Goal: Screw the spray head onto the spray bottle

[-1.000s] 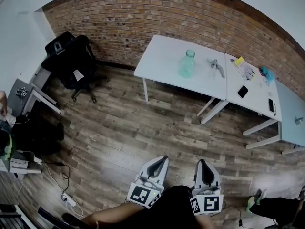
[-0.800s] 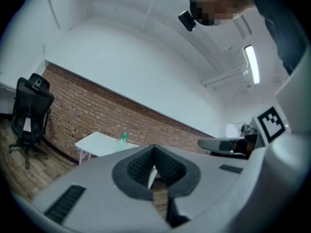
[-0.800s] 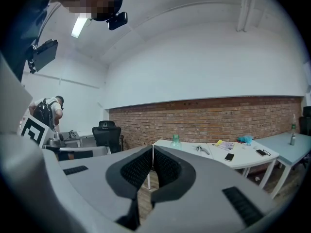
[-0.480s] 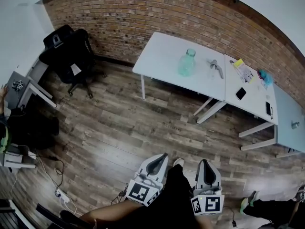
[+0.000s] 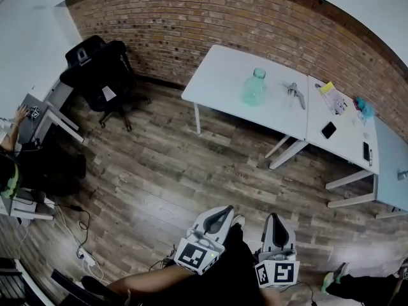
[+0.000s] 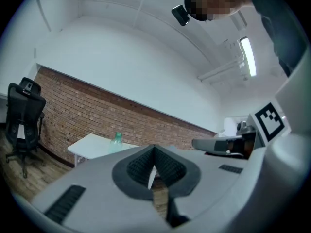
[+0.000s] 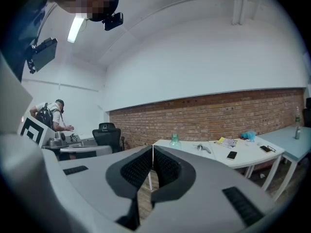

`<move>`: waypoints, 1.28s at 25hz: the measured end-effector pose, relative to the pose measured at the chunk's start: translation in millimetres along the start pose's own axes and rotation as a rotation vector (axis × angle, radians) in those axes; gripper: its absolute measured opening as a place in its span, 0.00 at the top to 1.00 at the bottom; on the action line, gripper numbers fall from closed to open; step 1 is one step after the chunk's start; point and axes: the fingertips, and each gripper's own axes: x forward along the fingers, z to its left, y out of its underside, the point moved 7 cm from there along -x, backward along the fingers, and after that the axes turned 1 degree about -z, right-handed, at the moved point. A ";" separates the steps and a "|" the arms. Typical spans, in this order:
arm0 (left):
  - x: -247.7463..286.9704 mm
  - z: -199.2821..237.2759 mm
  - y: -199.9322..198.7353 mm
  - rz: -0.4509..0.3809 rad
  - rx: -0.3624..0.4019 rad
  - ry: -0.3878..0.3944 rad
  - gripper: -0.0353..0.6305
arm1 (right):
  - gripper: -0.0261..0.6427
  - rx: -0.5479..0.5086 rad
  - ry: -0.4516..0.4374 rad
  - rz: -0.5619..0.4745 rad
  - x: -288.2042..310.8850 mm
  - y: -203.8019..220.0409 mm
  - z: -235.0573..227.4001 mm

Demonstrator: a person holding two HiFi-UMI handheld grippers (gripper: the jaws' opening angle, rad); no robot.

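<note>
**Task state before any contact with the parts.** Head view: the left gripper (image 5: 220, 213) and right gripper (image 5: 273, 218) sit at the bottom centre of the frame, close to the person's body and above the wooden floor (image 5: 166, 171). Both are well apart from the white worktop (image 5: 213, 75) in the upper centre.

The spray bottle (image 5: 254, 88), a pale green translucent vessel, stands upright on that worktop with its neck bare. The spray head (image 5: 294, 94) lies on its side on the same worktop, to the right of the bottle and not touching it. A dark phone (image 5: 329, 130) lies further right. An office chair (image 5: 95, 72) stands at upper left, against the brick wall (image 5: 191, 24).

Left gripper view: the jaws of the left gripper (image 6: 154, 150) are pressed together with nothing between them; the spray bottle (image 6: 116, 139) appears small at centre left. Right gripper view: the right gripper (image 7: 152, 149) is likewise closed and empty, with the spray bottle (image 7: 174, 141) and spray head (image 7: 203, 148) visible beyond it at centre.

Progress, as judged: nothing is done yet. Still to do are the approach to the worktop, opening the jaws, steadying the bottle, lifting the head, seating it on the neck and turning it tight.
</note>
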 end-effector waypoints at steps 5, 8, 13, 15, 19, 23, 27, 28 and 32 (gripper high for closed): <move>26.2 -12.7 -6.1 -0.006 0.009 0.007 0.95 | 0.95 0.026 0.014 0.005 9.1 3.0 -30.4; 43.0 -16.3 -13.8 0.000 0.032 0.012 0.95 | 0.95 0.038 0.031 0.023 20.0 3.7 -49.2; 78.8 -18.4 -19.2 -0.013 0.072 -0.012 0.95 | 0.95 0.040 0.009 0.004 43.8 -8.3 -74.2; 94.7 -22.0 -23.8 -0.007 0.057 -0.008 0.95 | 0.95 0.022 0.002 -0.019 52.5 -16.8 -83.2; 124.0 -22.7 -31.7 -0.026 0.067 -0.016 0.95 | 0.95 0.024 -0.029 -0.026 70.8 -25.5 -102.5; 146.0 -23.5 -38.0 -0.038 0.093 -0.029 0.95 | 0.95 0.012 -0.046 -0.040 84.5 -32.9 -120.6; 165.5 -16.8 -40.7 -0.045 0.104 -0.078 0.95 | 0.95 0.014 -0.065 -0.062 99.2 -41.5 -140.4; 170.2 -16.2 -40.4 -0.049 0.126 -0.085 0.95 | 0.95 0.015 -0.071 -0.065 102.5 -42.5 -145.8; 192.0 -24.6 -45.5 -0.050 0.113 -0.096 0.95 | 0.95 0.021 -0.094 -0.066 115.1 -42.7 -165.9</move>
